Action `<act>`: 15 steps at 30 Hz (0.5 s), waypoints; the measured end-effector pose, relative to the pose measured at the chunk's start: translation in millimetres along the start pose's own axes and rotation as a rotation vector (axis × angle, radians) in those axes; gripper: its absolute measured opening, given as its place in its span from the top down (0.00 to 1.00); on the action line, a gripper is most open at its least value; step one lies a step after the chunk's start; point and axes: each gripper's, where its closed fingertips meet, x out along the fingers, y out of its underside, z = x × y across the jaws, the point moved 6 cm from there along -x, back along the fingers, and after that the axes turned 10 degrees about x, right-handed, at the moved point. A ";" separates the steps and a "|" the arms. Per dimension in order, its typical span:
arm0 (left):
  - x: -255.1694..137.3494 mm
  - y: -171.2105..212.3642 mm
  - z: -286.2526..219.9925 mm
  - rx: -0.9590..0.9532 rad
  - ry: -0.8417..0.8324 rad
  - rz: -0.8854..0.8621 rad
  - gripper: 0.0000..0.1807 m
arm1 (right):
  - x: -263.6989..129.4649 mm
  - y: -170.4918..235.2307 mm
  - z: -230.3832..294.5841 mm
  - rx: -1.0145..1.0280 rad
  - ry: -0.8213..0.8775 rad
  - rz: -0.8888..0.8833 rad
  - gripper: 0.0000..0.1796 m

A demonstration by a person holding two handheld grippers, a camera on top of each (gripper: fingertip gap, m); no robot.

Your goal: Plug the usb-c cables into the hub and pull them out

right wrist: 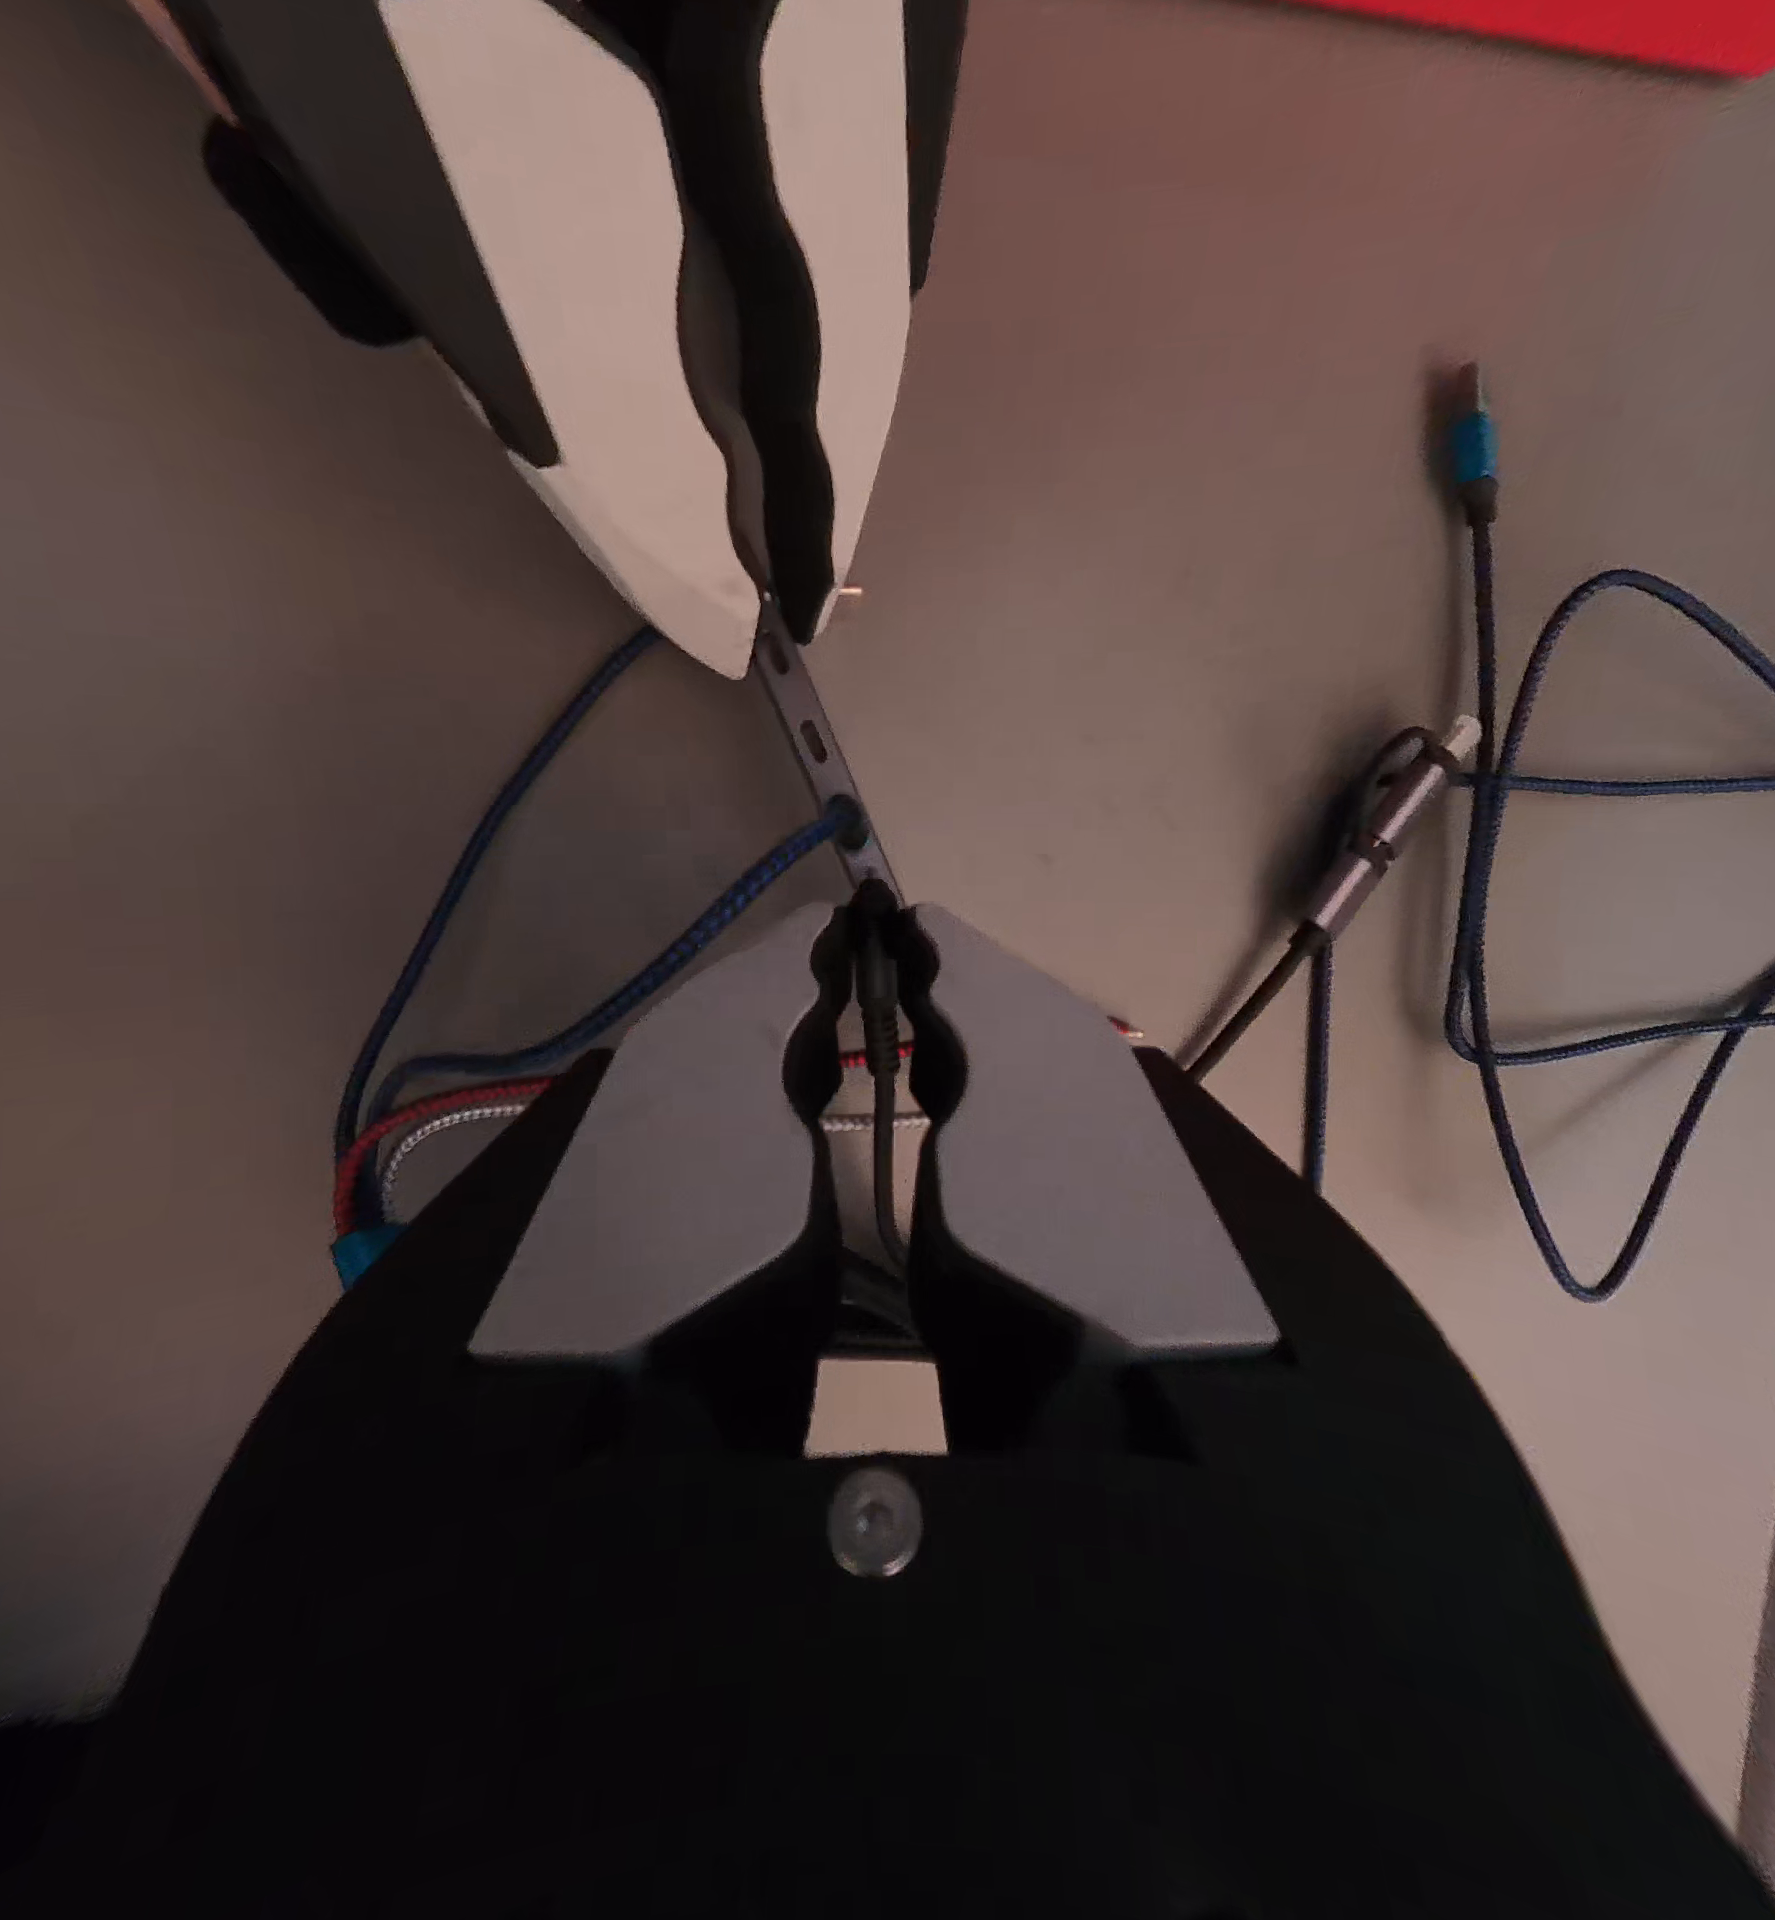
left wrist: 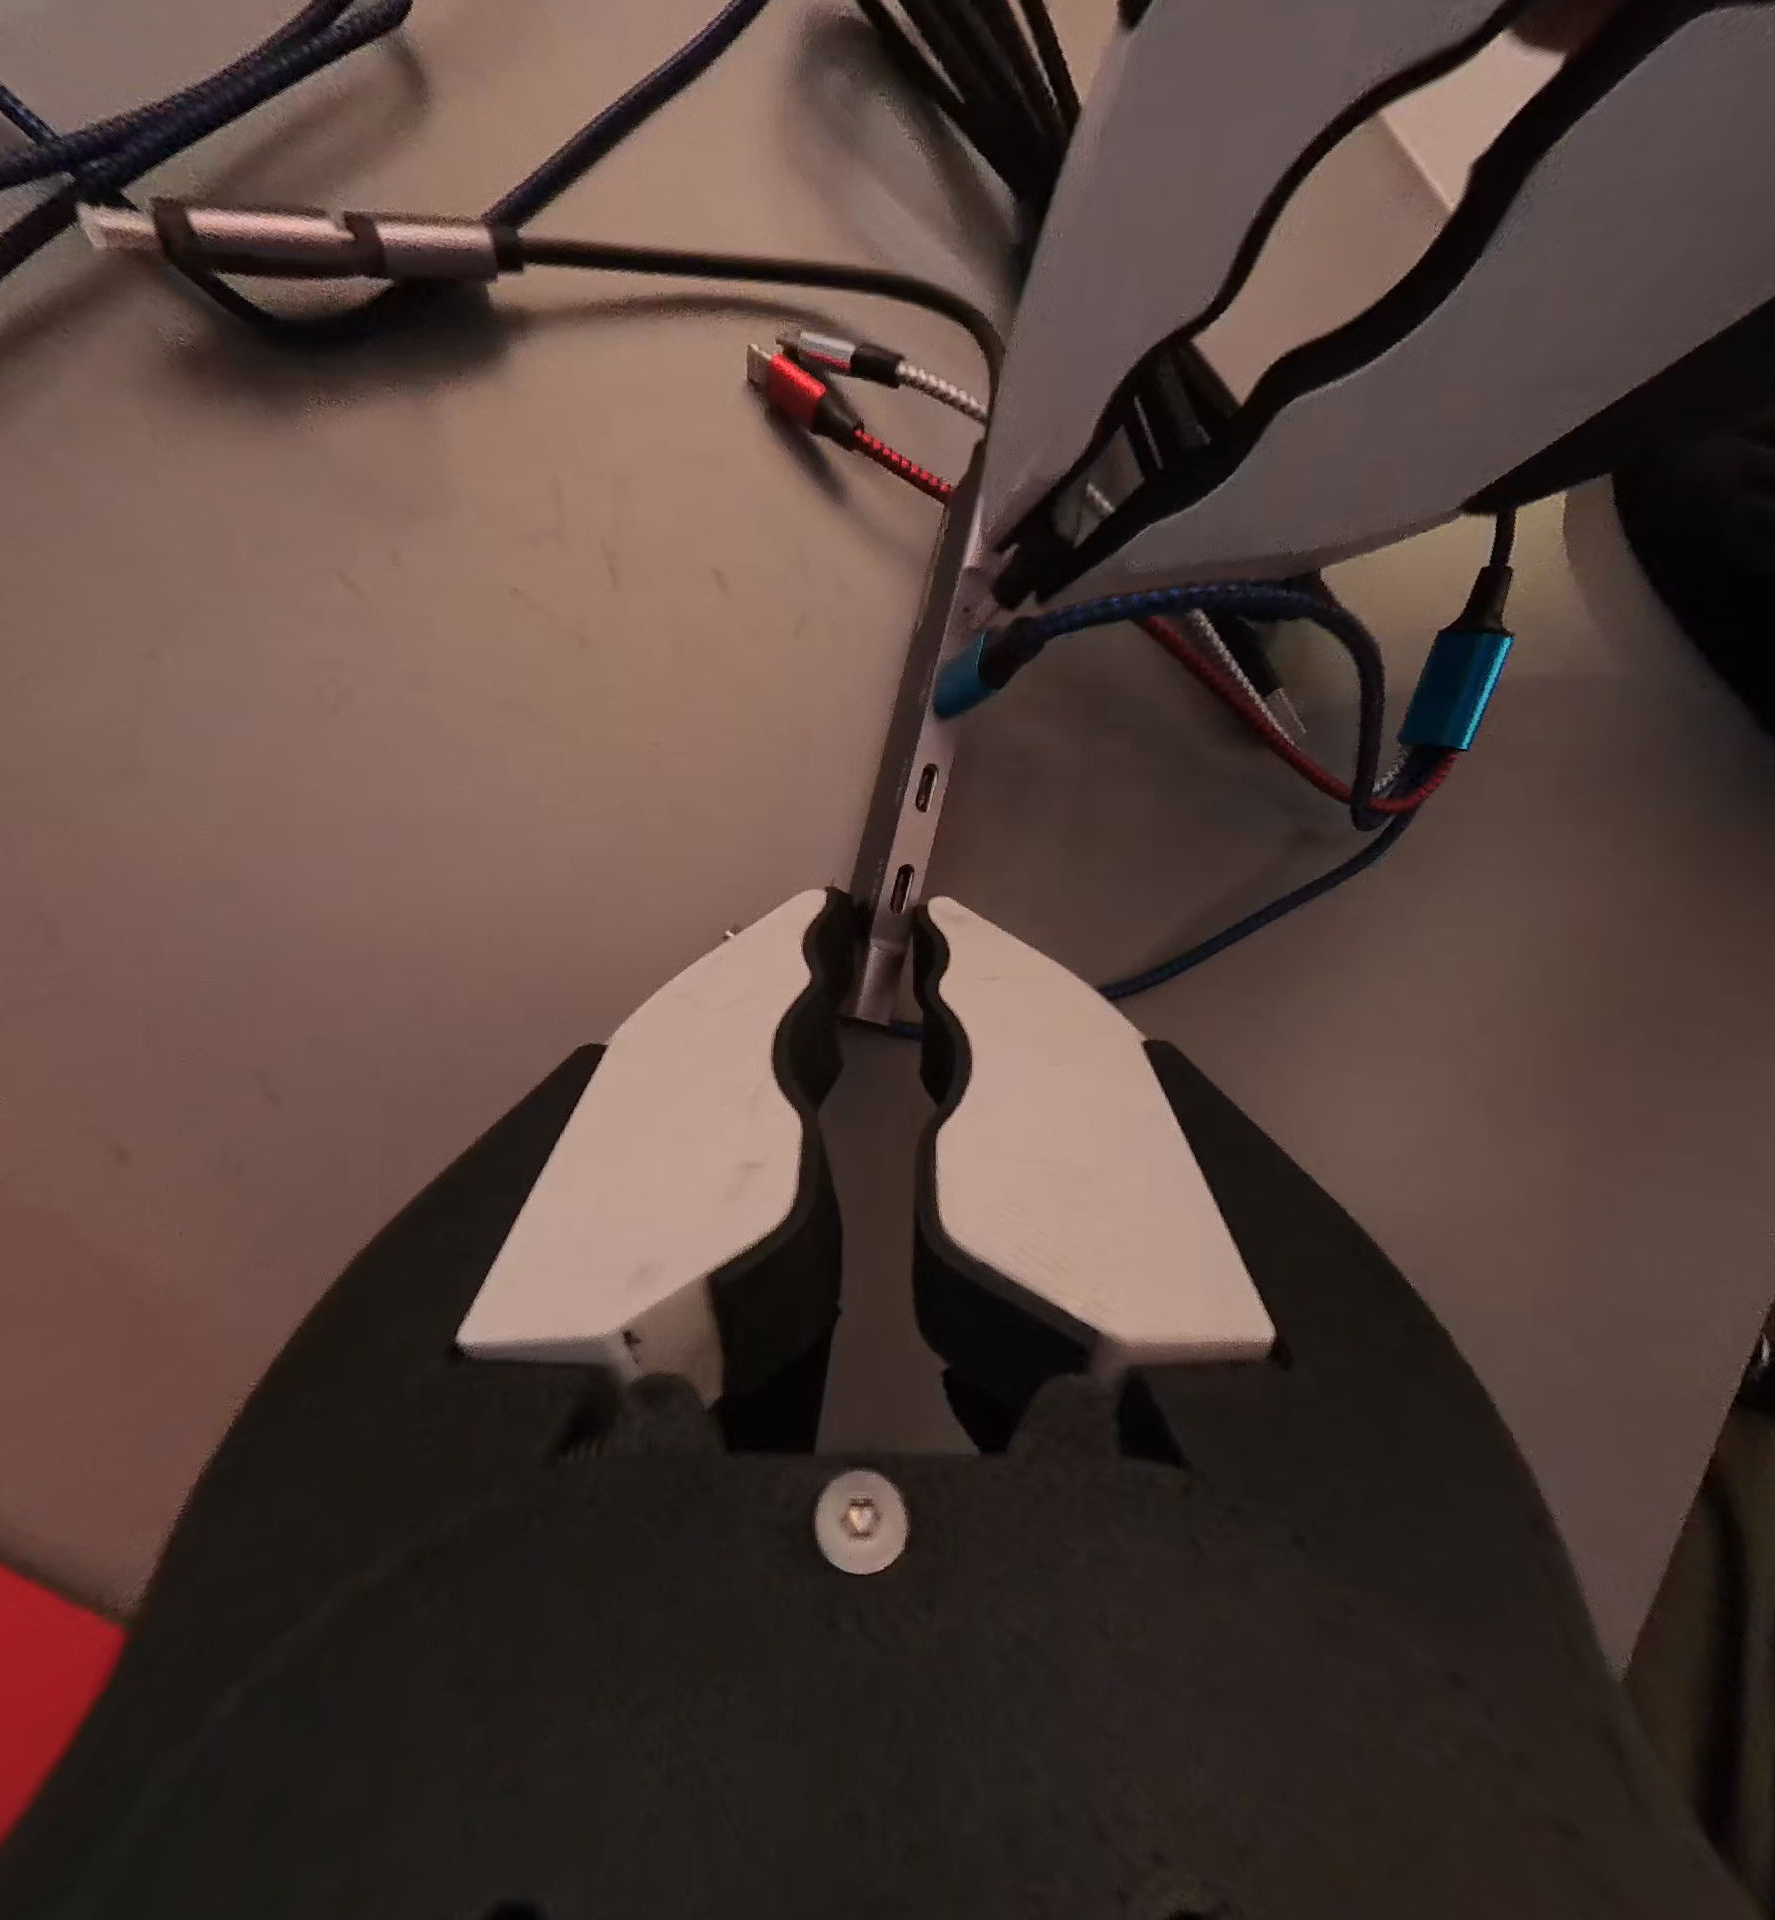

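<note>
Nearest on the grey table [left wrist: 343, 727]: left gripper [left wrist: 878, 925], clenched on one end of the slim grey hub [left wrist: 909, 769], which stands on edge; mid-length, a blue plug [left wrist: 966, 681] seated in a port; at the far end, right gripper [right wrist: 872, 920] clamped around a black cable [right wrist: 878, 1039]; beyond, loose red and silver plugs [left wrist: 810, 379].

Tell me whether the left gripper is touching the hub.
Touching. The left wrist view shows the left gripper closed on the near end of the grey hub, its dark inner pads pressed against both sides.
</note>
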 end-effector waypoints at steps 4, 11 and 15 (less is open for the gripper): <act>1.9 0.1 1.3 -0.007 0.019 -0.013 0.94 | 6.6 -0.2 -5.7 0.030 0.023 -0.014 0.95; 5.3 1.8 1.0 0.014 0.012 -0.014 0.93 | 19.2 2.9 -4.3 0.020 0.031 0.037 0.95; 8.7 5.5 1.7 0.053 0.008 0.006 0.92 | 20.4 2.9 -3.8 0.021 0.024 0.031 0.95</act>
